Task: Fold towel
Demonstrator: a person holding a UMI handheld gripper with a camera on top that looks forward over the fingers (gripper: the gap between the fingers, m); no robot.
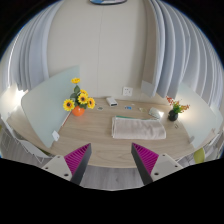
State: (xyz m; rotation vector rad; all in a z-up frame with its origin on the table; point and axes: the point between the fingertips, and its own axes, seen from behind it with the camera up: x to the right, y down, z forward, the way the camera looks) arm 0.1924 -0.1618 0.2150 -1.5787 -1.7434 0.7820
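Note:
A light grey towel [138,127] lies folded into a rectangle on the round wooden table [100,135], beyond my fingers and a little to the right. My gripper [112,160] is open and empty, held back near the table's front edge. Its two magenta pads [77,158] stand wide apart with nothing between them.
A vase of yellow sunflowers [78,100] stands at the table's left. A small pot with flowers [174,110] stands at the right. Small items [127,99] lie at the far side. A pale chair back [45,105] is at the left; curtains hang behind.

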